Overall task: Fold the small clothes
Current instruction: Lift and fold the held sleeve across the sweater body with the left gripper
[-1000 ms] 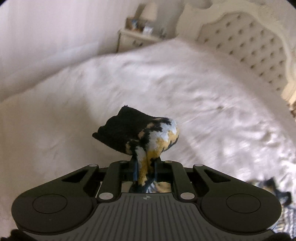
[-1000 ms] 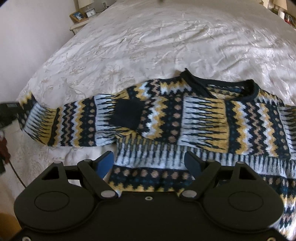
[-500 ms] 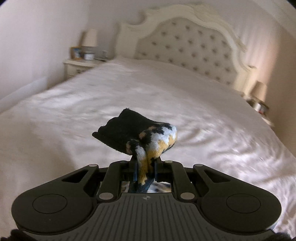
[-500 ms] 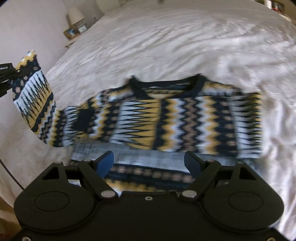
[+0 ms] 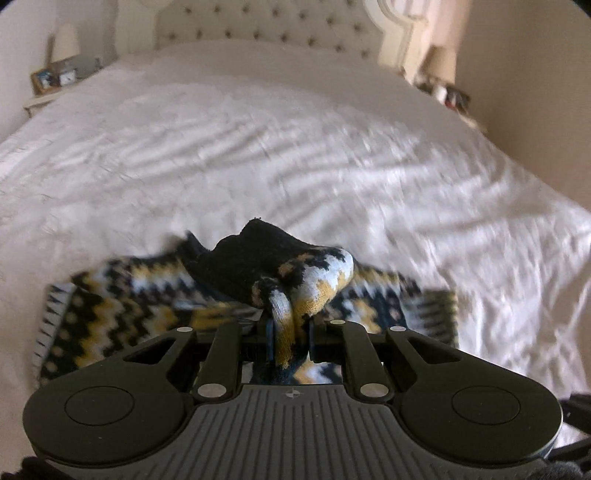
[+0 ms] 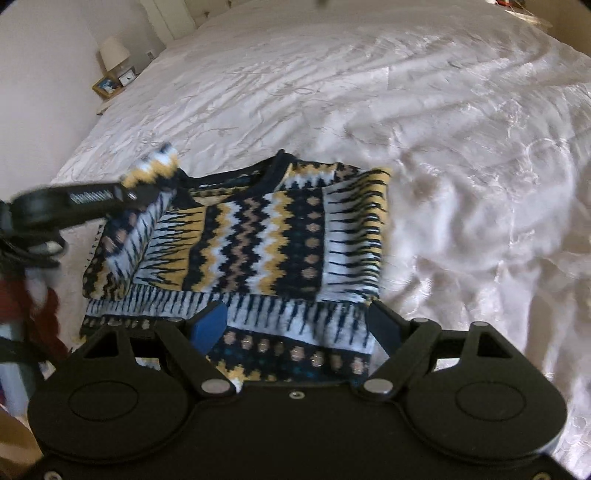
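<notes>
A patterned sweater (image 6: pixel 258 236) is lying on a white bed (image 6: pixel 406 110) in a bedroom. The left claw (image 5: pixel 290 341) is gripping its sleeve cuff (image 5: pixel 295 273); the right claw (image 6: pixel 299 325) is hanging released over the hem. Only the left view is showing the tufted headboard (image 5: pixel 266 22).

Bed (image 5: pixel 295 155) with rumpled white cover, sunlit. Tufted cream headboard (image 5: pixel 266 26) behind. Nightstand (image 5: pixel 40 101) at one side holds a lamp (image 5: pixel 64 38), a framed picture (image 5: pixel 42 79) and a small clock (image 5: pixel 67 76). A second lamp (image 5: pixel 441 61) stands on the opposite side.
</notes>
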`<act>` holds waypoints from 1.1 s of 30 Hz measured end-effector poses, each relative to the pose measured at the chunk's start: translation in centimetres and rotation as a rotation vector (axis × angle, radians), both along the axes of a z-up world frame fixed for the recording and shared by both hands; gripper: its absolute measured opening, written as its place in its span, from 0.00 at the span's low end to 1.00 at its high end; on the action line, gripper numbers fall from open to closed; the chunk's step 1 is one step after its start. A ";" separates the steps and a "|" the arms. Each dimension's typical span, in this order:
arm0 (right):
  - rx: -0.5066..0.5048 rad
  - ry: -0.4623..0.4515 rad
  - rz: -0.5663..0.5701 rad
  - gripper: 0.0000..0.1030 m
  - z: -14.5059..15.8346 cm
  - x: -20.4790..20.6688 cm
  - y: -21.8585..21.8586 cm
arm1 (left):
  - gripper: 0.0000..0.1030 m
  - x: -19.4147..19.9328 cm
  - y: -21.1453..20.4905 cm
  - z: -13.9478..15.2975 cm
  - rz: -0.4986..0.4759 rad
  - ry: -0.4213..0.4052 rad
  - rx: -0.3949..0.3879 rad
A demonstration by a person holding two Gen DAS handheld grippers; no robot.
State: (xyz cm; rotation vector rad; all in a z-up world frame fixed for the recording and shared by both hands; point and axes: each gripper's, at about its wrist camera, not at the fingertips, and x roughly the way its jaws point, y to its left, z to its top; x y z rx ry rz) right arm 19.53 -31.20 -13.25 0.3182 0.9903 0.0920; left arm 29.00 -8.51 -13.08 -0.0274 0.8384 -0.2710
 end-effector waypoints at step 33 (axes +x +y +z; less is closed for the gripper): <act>-0.205 -0.007 0.168 0.62 0.3 12.0 13.0 | 0.87 4.5 15.6 -7.1 0.135 0.293 0.000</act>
